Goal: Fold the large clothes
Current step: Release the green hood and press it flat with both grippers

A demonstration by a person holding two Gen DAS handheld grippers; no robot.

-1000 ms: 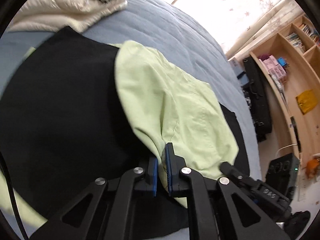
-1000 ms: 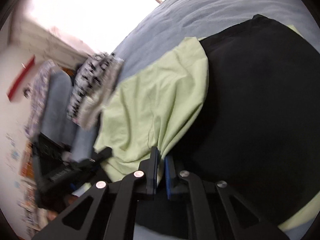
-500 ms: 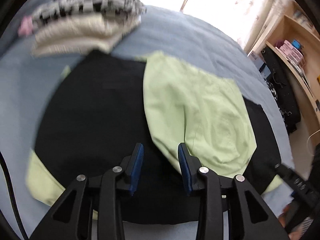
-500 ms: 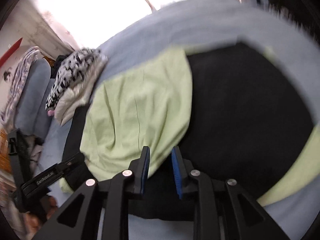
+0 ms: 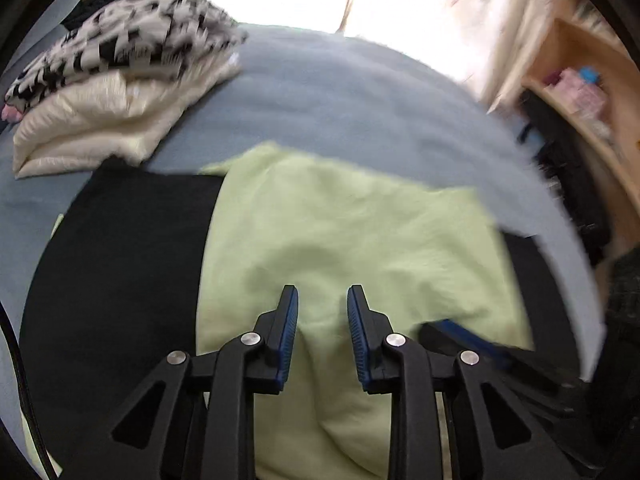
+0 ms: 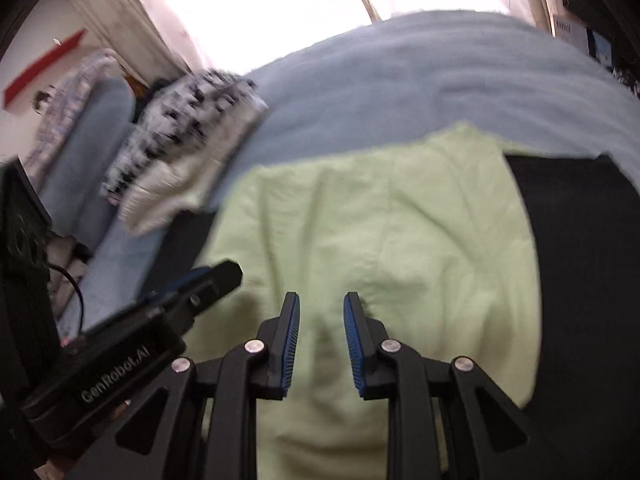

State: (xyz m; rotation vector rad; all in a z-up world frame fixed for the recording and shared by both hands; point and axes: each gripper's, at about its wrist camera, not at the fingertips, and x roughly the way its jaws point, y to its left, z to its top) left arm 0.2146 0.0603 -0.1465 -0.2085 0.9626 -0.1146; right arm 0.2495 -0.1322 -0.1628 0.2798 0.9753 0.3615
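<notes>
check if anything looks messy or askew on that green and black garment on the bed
Slightly. The green panel folded over the black part lies rumpled, its far corner poking past the black edge onto the blue bedspread. No damage shows.

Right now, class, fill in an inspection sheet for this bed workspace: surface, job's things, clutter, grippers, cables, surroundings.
Surface: blue bed cover, soft.
Job's things: black garment spread flat, light green panel folded over it.
Clutter: folded stack of clothes beyond the garment, patterned piece on top.
Grippers: left gripper and right gripper open above the green panel, nothing between the pads; the left's jaws have just been closing.
Cables: black cable off the bed's edge.
Surroundings: bright window, wooden shelving.
</notes>
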